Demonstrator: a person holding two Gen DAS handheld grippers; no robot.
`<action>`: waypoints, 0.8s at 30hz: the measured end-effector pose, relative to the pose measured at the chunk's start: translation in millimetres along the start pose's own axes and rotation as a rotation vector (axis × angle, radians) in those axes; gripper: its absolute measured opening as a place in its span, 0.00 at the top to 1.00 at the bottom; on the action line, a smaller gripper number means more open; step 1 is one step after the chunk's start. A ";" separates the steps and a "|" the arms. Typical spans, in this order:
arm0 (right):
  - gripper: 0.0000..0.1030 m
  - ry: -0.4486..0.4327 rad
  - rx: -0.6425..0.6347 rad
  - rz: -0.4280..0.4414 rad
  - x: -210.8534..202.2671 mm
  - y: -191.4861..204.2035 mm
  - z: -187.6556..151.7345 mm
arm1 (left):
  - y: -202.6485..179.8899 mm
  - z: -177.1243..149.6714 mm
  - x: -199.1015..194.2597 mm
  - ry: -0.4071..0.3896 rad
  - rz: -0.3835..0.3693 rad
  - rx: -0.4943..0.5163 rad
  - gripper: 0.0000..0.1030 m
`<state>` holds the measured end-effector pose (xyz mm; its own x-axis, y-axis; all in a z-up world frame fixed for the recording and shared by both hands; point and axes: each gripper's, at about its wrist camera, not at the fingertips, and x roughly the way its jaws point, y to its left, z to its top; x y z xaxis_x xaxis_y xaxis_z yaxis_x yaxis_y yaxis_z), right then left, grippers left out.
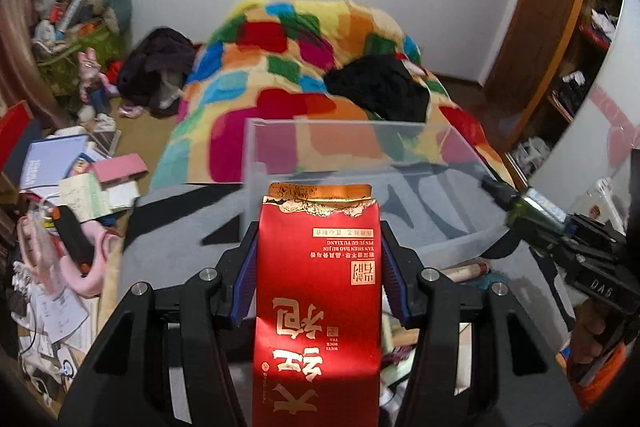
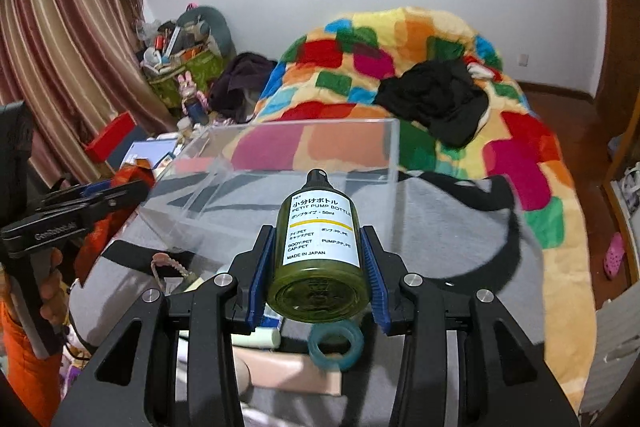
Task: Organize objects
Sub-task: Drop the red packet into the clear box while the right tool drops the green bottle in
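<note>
My left gripper (image 1: 318,247) is shut on a red tea packet (image 1: 318,291) with gold lettering, held upright above the grey cloth. Just beyond it stands a clear plastic box (image 1: 420,147), open at the top. My right gripper (image 2: 318,259) is shut on a small green pump bottle (image 2: 320,251) with a white label, its black cap pointing toward the same clear box (image 2: 304,147). The right gripper with its bottle (image 1: 536,211) also shows at the right edge of the left wrist view. The left gripper (image 2: 100,199) appears at the left of the right wrist view.
A grey and black cloth (image 2: 440,227) covers the near surface, with a teal tape ring (image 2: 336,345), a white tube (image 2: 256,338) and other small items below the grippers. A colourful blanket (image 1: 288,67) with black clothes (image 1: 380,91) lies behind. Books and papers (image 1: 80,179) clutter the left.
</note>
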<state>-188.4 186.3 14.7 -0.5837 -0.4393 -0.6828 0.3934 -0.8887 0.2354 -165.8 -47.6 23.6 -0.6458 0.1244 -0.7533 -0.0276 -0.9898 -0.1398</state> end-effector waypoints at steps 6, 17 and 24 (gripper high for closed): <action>0.63 0.080 -0.025 0.002 30.0 6.4 16.1 | -11.6 21.7 42.9 0.137 0.001 0.040 0.48; 0.63 0.142 -0.073 -0.009 55.2 16.8 19.1 | -18.6 27.0 43.4 0.142 -0.010 0.068 0.48; 0.55 0.116 -0.087 0.002 37.2 19.7 14.9 | -19.9 15.6 14.1 0.064 0.013 0.079 0.41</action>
<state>-213.0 150.5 4.2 -0.4993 -0.4184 -0.7587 0.4577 -0.8709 0.1790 -186.3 -27.2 25.8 -0.5962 0.1134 -0.7948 -0.0811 -0.9934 -0.0808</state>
